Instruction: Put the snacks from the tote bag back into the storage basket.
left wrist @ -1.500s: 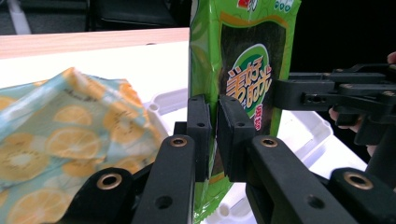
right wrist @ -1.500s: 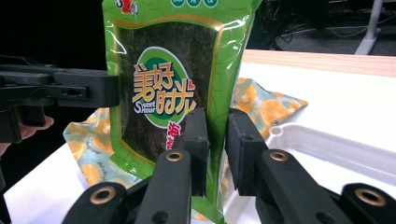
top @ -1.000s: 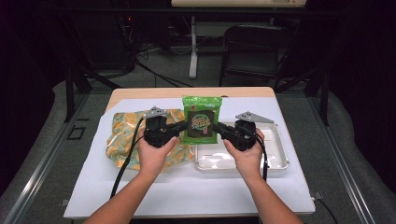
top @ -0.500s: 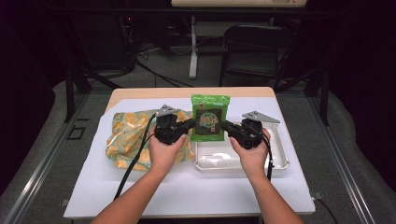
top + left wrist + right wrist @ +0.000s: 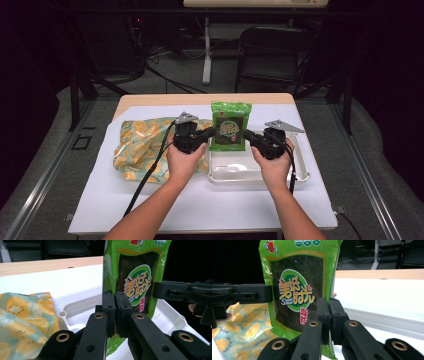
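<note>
Two grippers hold one green snack packet [image 5: 230, 126] upright above the white tray [image 5: 300, 172] on the table [image 5: 200, 205], beside a fruit-print bag [image 5: 140, 145]: the left gripper [image 5: 212, 132] is clamped on its left edge, the right gripper [image 5: 246, 134] clamped on its right edge.

Wooden table [image 5: 160, 100], white sheet [image 5: 200, 205] over it, black chair [image 5: 270, 45] behind, floor cables [image 5: 165, 75]
</note>
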Tool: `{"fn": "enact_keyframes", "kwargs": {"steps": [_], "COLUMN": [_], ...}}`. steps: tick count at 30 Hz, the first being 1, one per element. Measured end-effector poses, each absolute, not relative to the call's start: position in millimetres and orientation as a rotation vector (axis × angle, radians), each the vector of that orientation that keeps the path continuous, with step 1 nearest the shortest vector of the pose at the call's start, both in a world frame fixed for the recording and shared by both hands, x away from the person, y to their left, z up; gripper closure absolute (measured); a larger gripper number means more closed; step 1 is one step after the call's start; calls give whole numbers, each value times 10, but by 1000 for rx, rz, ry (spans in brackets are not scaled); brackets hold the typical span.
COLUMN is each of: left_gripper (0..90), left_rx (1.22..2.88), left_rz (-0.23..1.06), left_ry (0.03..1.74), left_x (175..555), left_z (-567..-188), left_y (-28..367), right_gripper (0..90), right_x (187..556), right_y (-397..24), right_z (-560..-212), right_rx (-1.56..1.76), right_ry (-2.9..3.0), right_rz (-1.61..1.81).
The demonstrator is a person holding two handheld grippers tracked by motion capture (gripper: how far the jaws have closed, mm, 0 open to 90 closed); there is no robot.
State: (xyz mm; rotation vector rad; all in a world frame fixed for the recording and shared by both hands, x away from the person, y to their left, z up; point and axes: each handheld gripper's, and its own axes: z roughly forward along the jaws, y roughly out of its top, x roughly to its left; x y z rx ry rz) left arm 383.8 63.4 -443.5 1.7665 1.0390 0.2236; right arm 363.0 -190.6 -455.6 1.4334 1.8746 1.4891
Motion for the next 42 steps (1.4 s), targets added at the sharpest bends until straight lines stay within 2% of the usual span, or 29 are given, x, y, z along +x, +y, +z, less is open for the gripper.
{"fn": "enact_keyframes", "kwargs": {"steps": [11,23,42], "left_gripper": [877,877,877], "left_rx": [1795,1799,1845], "left_rz": [207,149,167], "left_ry": [1083,1204,1347], "left_x": [3955,4198,4417], "left_z": [-4616,-4932,-5210], "left_y": [530,378,349], "right_gripper": [879,877,872], "right_x": [3756,4002,4211], "right_y": [-1979,-2071,-1952], "right_z": [-4732,-5007,-5220], "right_rx": [1490,1614,1651], "right_ry": [1903,1944,2029], "right_rz": [1454,1404,1313]}}
